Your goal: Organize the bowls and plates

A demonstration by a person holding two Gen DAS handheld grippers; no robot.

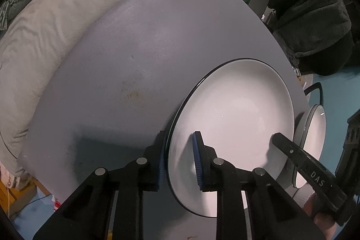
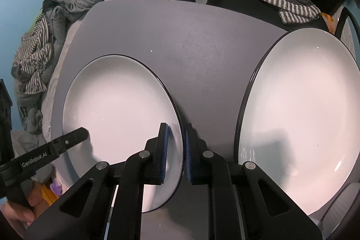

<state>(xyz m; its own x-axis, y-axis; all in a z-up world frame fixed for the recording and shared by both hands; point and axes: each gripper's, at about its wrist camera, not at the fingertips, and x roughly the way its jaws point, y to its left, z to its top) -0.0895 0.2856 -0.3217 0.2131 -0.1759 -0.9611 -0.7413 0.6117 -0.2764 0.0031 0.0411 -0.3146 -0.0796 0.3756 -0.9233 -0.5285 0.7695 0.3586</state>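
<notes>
We have both grippers on the same white plate (image 2: 121, 118), which lies on the grey worktop (image 2: 202, 60) in the lower left of the right wrist view. The right gripper (image 2: 176, 152) has its jaws narrowly apart around the plate's right rim; the blue pads stand on each side of the rim, and we cannot tell if they already press on it. The left gripper (image 1: 178, 161) straddles the opposite rim in the same way, with a wider gap, so it looks open. A second plate (image 2: 299, 123) lies at the right of that view, apart from the first. We judge that the step is taking hold of the first plate. Next, the jaws must close firmly on the rim, then lift it level toward the second plate.
</notes>
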